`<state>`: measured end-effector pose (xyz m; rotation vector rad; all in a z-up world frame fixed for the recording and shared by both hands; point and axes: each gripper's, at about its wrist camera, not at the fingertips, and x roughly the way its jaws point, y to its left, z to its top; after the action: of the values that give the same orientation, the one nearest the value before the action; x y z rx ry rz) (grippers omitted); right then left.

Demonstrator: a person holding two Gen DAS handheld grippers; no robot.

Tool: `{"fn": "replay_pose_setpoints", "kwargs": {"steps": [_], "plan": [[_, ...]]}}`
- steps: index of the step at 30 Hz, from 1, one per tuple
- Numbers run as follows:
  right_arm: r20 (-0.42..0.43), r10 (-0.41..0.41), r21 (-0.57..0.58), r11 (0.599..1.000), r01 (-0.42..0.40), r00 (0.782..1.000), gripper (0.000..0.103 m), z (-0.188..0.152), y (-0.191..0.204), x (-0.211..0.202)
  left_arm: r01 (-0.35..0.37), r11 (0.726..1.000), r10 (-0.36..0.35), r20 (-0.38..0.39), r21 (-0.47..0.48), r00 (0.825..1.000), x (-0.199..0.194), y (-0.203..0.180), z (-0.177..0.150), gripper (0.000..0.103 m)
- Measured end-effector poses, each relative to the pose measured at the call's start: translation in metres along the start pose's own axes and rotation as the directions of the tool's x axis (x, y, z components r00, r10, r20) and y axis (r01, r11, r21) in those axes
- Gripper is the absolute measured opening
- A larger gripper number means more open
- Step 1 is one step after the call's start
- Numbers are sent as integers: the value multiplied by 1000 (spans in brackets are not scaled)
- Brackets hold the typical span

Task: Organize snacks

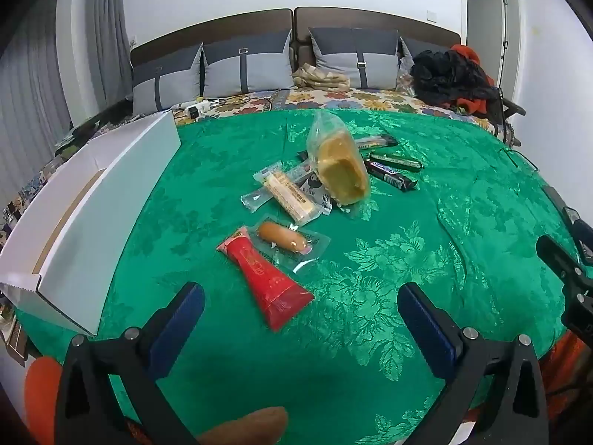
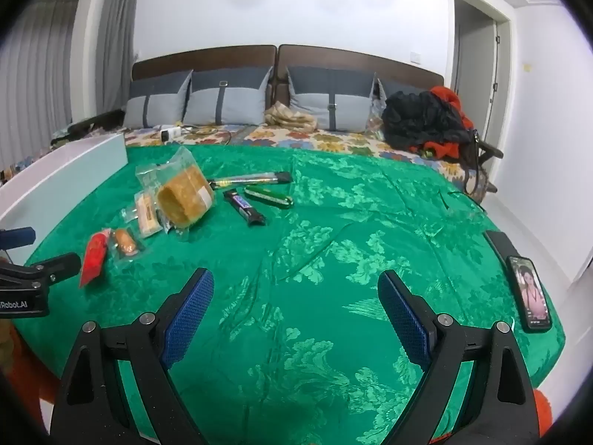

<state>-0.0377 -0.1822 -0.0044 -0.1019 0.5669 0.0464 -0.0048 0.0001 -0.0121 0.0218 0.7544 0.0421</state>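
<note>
Left wrist view cutting off the white box (image 1: 111,200) at the left edge, hiding its inside; lettering on most wrappers reading too small. Left gripper (image 1: 300,306) gaping wide over the green cloth (image 1: 389,278), just short of the red pouch (image 1: 268,282) and sausage pack (image 1: 285,241). Right gripper (image 2: 295,296) likewise spreading wide, well apart from the bagged cake (image 2: 183,196), the chocolate bar (image 2: 244,207) and the phone (image 2: 530,293).
</note>
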Motion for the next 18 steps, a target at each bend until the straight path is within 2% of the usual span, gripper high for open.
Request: {"fn": "replay_pose_setpoints", "kwargs": {"steps": [18], "plan": [[-11, 14, -9, 1000, -14, 1000, 92, -2, 5, 2, -4, 1000, 4, -13, -12, 1000, 3, 7, 0, 103]]}}
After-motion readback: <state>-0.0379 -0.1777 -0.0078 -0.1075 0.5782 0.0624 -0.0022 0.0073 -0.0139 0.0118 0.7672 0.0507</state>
